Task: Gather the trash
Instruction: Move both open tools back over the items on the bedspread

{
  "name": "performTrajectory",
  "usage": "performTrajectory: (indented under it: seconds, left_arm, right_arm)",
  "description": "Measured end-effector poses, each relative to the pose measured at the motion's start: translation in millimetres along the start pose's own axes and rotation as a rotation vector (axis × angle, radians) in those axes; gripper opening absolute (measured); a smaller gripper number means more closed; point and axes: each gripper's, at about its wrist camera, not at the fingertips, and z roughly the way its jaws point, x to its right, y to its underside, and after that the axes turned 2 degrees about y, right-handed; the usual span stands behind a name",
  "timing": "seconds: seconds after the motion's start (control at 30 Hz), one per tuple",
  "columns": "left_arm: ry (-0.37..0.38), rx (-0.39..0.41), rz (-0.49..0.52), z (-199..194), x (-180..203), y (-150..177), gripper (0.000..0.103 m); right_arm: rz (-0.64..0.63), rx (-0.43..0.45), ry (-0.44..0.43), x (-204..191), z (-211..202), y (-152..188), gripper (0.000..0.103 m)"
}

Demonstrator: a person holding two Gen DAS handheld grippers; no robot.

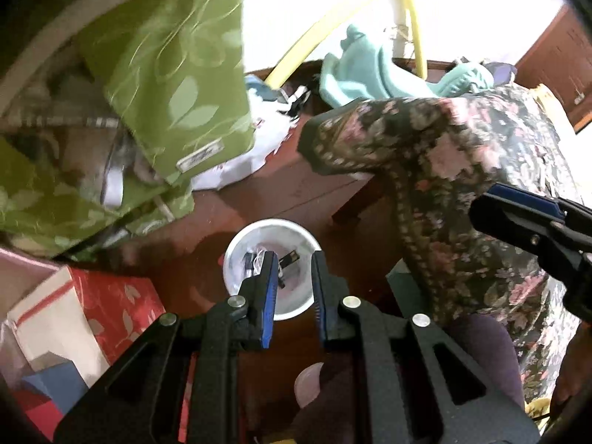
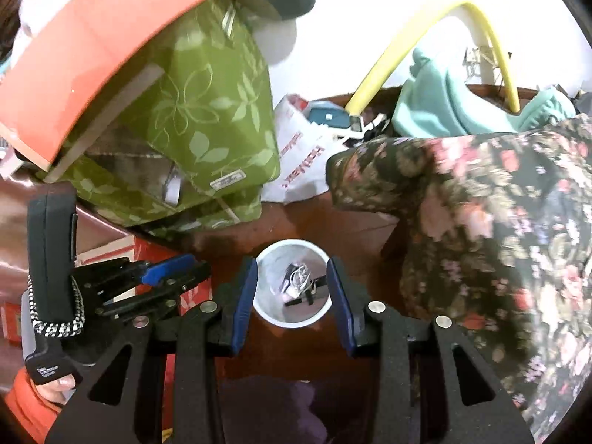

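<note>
A white paper cup stands upright on the red-brown wood surface. Small trash lies in it: black bits and clear wrappers. In the left wrist view my left gripper hovers above the cup, its blue-padded jaws a narrow gap apart with nothing between them. My right gripper is also above the cup, open wider than the cup's mouth and empty. Each gripper shows in the other's view: the right gripper at the right edge, the left gripper at the left, held by a hand in an orange sleeve.
A green leaf-patterned bag leans at the left, over a red patterned box. Dark floral cloth drapes over furniture right of the cup. Behind are a white plastic bag, teal fabric and a yellow hose.
</note>
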Motion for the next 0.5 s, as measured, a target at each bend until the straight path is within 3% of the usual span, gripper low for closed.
performTrajectory:
  seconds: [0.2, 0.5]
  left_arm:
    - [0.013, 0.044, 0.065, -18.1, 42.6, -13.3, 0.016]
    - [0.049, 0.099, 0.213, -33.6, 139.2, -31.9, 0.016]
  right_arm:
    - [0.045, 0.087, 0.024, 31.9, -43.3, 7.1, 0.036]
    - [0.15, 0.198, 0.119, 108.7, -101.6, 26.3, 0.036]
